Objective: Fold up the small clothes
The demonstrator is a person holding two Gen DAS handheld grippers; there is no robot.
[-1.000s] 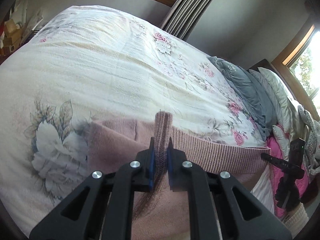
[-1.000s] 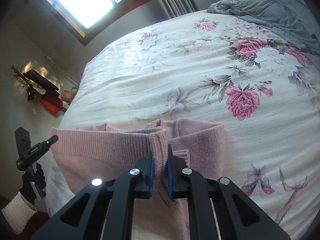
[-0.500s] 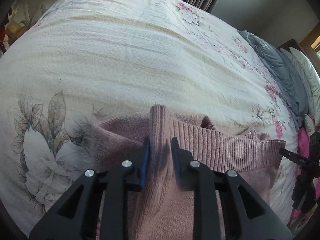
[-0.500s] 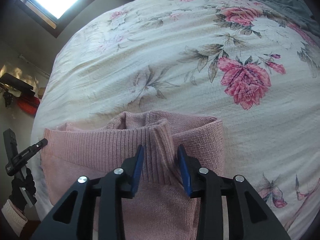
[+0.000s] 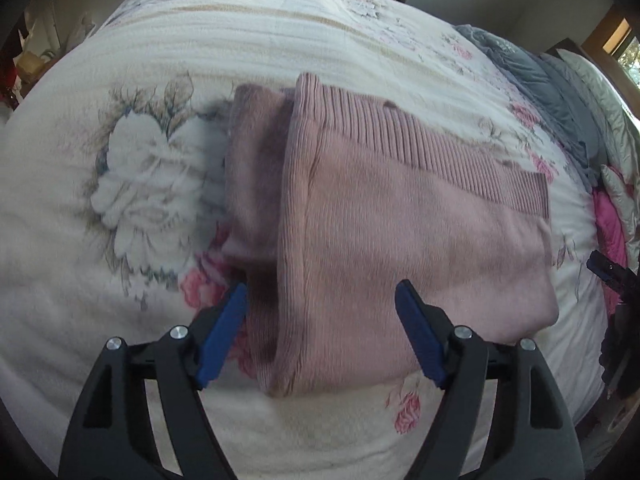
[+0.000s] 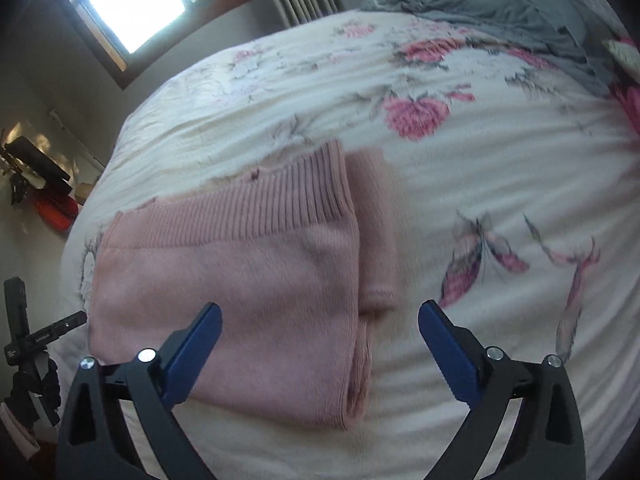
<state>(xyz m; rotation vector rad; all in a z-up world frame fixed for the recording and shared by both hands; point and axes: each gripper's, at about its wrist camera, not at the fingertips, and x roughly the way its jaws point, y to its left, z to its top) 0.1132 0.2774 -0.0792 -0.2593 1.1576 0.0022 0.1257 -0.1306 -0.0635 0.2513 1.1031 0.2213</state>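
Looking down at the pink sweater, I am seeing it lying folded on the bed, a thick flat bundle with the ribbed band along its far edge. I am holding the left claw wide apart with nothing in it, hanging over the near left end of the bundle. I am holding the right claw wide apart and empty too, over the near right end.

I am thinking most of the job is done. One fold is laid over and both ends look lined up. A softer pink part is peeking out at the left end, and a small flap is peeking out at the right end. Those bits may want tucking or smoothing, or one more fold to make it smaller.

I am seeing lots of open flowery cover on the far side and at both ends. The near edge of the bed is close under the claws. A grey blanket is sitting well away at the far right.
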